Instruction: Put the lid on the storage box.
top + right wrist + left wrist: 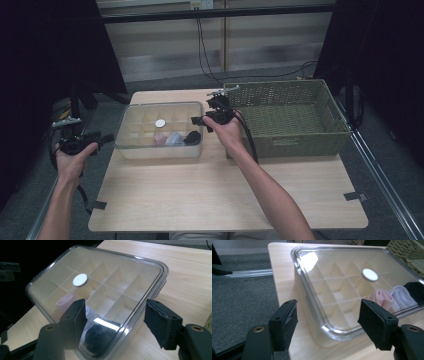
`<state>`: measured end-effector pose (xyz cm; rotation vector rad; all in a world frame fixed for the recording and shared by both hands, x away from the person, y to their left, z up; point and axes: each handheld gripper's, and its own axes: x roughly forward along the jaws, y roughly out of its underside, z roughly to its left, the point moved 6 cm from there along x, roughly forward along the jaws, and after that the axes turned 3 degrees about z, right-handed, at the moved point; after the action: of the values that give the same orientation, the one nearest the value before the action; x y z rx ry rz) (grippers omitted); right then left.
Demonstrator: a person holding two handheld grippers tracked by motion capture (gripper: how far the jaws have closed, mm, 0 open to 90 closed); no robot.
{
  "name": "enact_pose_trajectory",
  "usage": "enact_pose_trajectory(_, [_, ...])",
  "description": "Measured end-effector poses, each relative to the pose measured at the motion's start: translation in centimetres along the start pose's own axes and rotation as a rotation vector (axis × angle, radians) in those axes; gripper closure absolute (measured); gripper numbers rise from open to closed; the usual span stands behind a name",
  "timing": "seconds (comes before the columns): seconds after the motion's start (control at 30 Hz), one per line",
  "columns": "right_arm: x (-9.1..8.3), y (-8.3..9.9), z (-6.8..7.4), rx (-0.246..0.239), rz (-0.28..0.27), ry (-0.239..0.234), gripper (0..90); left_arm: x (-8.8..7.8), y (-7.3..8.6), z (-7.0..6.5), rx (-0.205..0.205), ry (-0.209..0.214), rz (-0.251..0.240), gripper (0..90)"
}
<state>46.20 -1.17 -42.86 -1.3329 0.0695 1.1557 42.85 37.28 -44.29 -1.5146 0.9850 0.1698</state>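
Note:
A clear lidded box (150, 131) with a grid of compartments sits on the wooden table (225, 190). A white round disc (160, 123) sits at the middle of its lid. Inside at the front lie a pink roll (159, 138), a pale roll (174, 138) and a black roll (192, 137). My left gripper (106, 138) is held off the table's left edge, open, and points at the box's left end. In the left gripper view the box (332, 290) has a corner between the open jaws, untouched. My right gripper (198, 121) stands open at the box's right end, its jaws either side of a corner of the box (105, 285).
A large green woven basket (280, 86) stands at the right back of the table, close behind the right hand. Grey carpet (242, 302) lies beyond the table's left edge. Black tape marks (356, 196) sit near the front corners.

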Motion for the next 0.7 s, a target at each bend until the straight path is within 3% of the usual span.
enact_pose_trajectory(0.1, [-0.7,0.4,0.2,-0.015,-0.015,-0.012,33.6,-0.6,0.7,0.4,-0.001,-0.011,0.005,31.1])
enact_pose_trajectory(0.23, [-1.5,0.8,0.5,-0.027,-0.025,-0.031,33.6,-1.2,1.4,-0.2,0.020,-0.007,-0.003,31.0])
enact_pose_trajectory(0.43, [-2.7,1.7,0.1,-0.067,-0.033,-0.004,33.2,-1.5,2.4,-2.7,0.013,0.014,-0.020,31.7])
enact_pose_trajectory(0.47, [-2.9,1.9,-0.1,-0.072,-0.029,0.004,32.6,-1.5,2.8,-3.3,0.026,0.006,-0.011,31.6])
enact_pose_trajectory(0.63, [-4.4,3.1,-0.7,-0.060,-0.050,-0.028,31.2,-1.5,3.7,-5.9,0.084,0.056,-0.013,29.1])
enact_pose_trajectory(0.7, [-4.7,3.4,-0.8,-0.064,-0.054,-0.027,30.5,-1.4,3.8,-6.7,0.082,0.070,-0.017,27.4])
